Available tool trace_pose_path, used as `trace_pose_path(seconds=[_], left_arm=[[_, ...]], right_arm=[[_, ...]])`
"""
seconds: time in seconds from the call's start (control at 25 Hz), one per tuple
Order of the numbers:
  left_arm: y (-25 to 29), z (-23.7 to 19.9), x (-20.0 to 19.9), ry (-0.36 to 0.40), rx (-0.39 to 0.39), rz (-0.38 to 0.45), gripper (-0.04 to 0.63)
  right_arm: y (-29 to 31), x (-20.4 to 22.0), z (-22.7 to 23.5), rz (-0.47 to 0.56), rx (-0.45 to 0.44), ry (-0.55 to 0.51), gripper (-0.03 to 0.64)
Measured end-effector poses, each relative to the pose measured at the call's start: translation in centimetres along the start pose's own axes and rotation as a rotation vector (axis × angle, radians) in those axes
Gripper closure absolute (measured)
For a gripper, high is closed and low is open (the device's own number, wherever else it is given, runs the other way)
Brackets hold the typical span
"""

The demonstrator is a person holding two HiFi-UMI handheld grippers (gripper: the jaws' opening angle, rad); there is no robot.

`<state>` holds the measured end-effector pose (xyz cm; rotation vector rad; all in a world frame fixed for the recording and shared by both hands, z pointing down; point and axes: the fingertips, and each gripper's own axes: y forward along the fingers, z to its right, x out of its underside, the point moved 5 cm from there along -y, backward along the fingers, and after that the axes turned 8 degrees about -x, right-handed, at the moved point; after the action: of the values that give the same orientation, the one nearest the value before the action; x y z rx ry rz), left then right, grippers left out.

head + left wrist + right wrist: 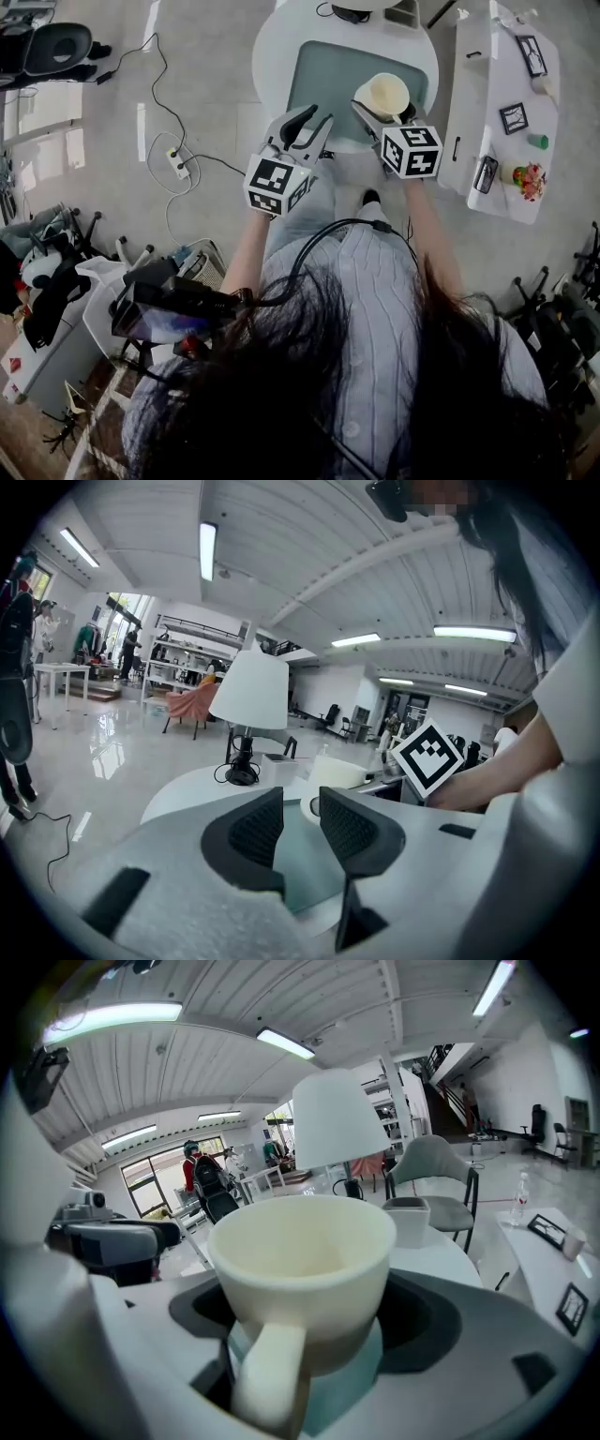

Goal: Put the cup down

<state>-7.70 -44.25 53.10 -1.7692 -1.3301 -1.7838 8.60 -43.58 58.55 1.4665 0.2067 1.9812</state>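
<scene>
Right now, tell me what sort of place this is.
Likely a large open-plan workspace or lab: ceiling strip lights, a round white table with a lamp, office chairs and shelving behind.

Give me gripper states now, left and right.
Left gripper: open, nothing between its jaws.
Right gripper: closed on the cup.
</scene>
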Motion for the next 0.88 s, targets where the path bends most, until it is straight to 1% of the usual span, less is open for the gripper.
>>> trace_pose_path(seconds=[0.32, 0.56, 0.68, 0.88], left_arm=[[3.2, -1.1, -0.9, 0.017, 0.059, -0.024, 0.465], [4.0, -1.4, -1.0, 0.022, 0.090, -0.046, 0.466], [4.2, -1.5, -1.0, 0.027, 0.090, -0.056, 0.465], [4.0, -1.7, -0.2, 0.009, 0.077, -0.071, 0.466]], right_arm=[[3.8, 1.0, 3.6, -0.064, 0.071, -0.004, 0.202], [5.9, 2.9, 5.1, -0.135, 0.091, -0.002, 0.202], [6.8, 3.7, 5.9, -0.172, 0.095, -0.007, 0.202], [8.1, 4.1, 6.9, -0.205, 0.106, -0.023, 0.202]])
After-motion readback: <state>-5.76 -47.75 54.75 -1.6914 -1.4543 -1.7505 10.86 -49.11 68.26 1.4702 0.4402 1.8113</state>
